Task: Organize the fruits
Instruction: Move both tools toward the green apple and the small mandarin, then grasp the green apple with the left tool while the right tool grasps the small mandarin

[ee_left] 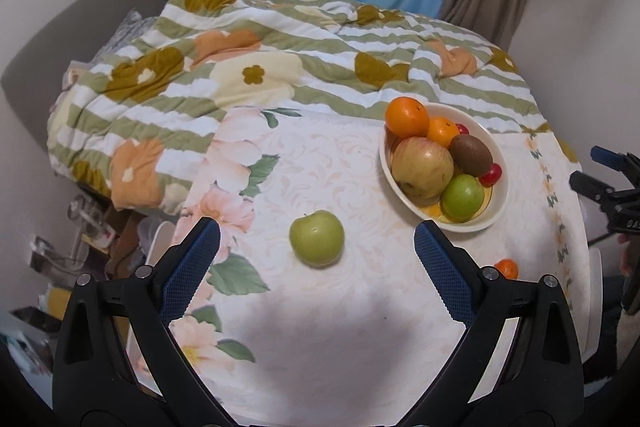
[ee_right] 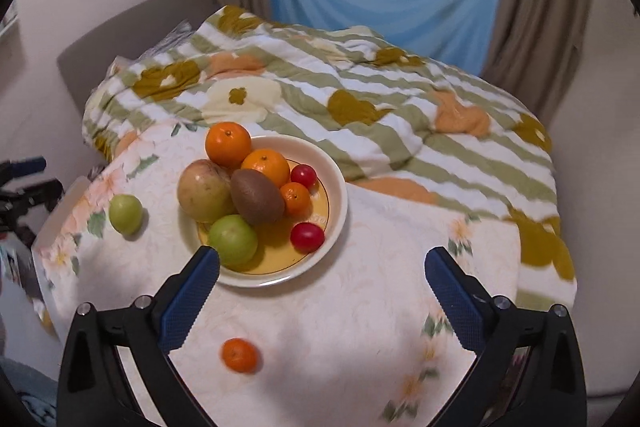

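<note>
With both grippers' fingers apart and empty, the green apple left of the heaped bowl could roll if nudged.

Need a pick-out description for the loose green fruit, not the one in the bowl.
Start at the white bowl of fruit on the floral tablecloth. The green fruit lies alone on the cloth beside it, away from the small orange. Its twin sits inside the bowl; this one touches nothing.

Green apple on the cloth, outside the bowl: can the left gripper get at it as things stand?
Probably yes. The left gripper is open and empty, the loose green apple sits between its fingers' line of sight, nothing beside it; the bowl stands clear to the right.
</note>
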The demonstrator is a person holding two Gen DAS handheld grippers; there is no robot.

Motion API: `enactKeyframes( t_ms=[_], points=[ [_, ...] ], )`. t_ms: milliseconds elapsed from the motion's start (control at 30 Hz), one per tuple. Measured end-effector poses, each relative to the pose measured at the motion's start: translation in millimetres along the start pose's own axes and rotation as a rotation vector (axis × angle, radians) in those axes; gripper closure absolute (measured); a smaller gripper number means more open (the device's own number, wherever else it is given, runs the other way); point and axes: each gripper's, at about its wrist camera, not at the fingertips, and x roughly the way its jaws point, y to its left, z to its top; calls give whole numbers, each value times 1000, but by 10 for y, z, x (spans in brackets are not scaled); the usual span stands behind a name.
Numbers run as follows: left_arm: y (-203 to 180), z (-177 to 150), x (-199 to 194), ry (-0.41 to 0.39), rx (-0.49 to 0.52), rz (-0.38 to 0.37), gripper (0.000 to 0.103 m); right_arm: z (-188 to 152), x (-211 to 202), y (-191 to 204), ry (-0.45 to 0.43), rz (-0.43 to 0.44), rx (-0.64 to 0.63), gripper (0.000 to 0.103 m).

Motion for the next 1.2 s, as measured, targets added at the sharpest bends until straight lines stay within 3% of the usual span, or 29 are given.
enactKeyframes(
  t_ms=[200,467,700,1100,1200],
  points=[
    [166,-1,98,36,100,-15,0,-156,-163,207,33,-65,119,1],
    [345,-82,451,114,178,-56,0,-457,27,432,145,-150,279,1],
    [346,-169,828,200,201,-137,0,-668,245,506,212,-167,356,1],
    [154,-207,1303,266,204,-218,0,-993,557,562,274,-182,447,1],
    [145,-203,1381,272,196,-212,12,-1031,586,559,274,-186,462,1]
  ],
)
